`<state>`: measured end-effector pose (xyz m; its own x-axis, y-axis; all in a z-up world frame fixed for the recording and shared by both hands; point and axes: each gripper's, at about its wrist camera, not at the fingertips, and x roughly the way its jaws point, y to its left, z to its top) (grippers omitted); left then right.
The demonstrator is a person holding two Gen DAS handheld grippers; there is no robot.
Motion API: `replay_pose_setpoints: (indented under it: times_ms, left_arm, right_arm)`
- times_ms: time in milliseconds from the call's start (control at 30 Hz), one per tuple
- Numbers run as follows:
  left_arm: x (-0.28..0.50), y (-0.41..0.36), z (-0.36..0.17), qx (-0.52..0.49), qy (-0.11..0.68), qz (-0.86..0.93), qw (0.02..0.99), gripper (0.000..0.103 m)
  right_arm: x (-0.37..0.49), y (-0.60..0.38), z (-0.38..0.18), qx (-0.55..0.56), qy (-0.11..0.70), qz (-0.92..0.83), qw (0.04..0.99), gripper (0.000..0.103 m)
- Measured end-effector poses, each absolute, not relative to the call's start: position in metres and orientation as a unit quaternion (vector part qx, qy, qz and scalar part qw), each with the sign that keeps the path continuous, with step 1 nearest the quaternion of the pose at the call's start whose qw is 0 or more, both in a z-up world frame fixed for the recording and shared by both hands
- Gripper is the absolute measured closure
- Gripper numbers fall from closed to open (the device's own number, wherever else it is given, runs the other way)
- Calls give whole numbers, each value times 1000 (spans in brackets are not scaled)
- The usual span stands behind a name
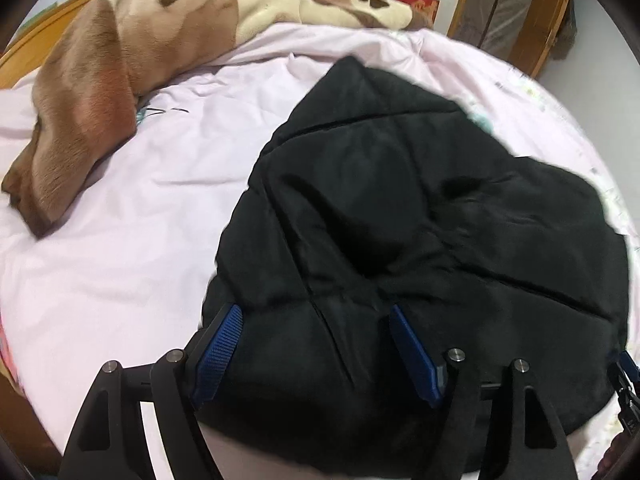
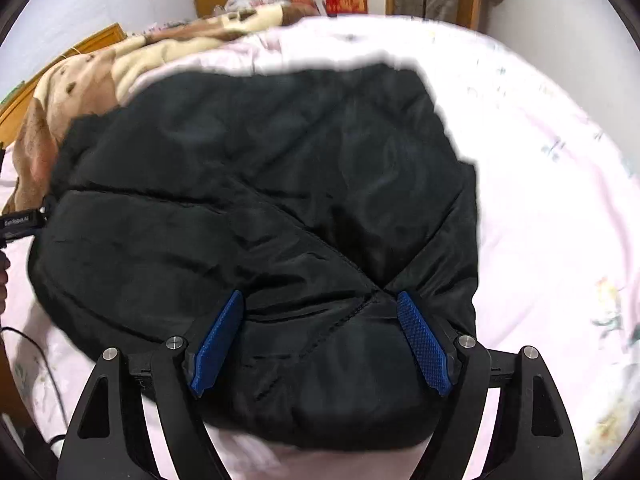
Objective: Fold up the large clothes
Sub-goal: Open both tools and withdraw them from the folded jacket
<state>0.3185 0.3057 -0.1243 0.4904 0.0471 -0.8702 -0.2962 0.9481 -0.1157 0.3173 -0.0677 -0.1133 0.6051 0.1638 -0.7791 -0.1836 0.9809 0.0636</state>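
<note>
Here, in the left wrist view, a brown and cream plush blanket (image 1: 120,60) fills the upper left over the pale pink bedsheet (image 1: 120,260), and the black quilted padded jacket (image 1: 400,220) lies folded across the centre and right. The left gripper (image 1: 316,312) stands wide open at the bottom, its blue pads straddling the jacket's near edge without pinching it. In the right wrist view the jacket fills the centre, and the right gripper (image 2: 320,300) likewise gapes wide over its near hem, gripping nothing.
</note>
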Motion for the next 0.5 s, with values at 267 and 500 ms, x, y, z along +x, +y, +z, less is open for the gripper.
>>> replay_pose_setpoints:
  times_ms: [267, 500]
  left_arm:
    - [240, 271, -55, -101, 429, 101, 892, 27]
    - [158, 225, -12, -66, 385, 99, 915, 18]
  right_arm:
    - [255, -64, -51, 10, 409, 91, 908, 24]
    - [201, -58, -10, 13, 387, 96, 917, 24]
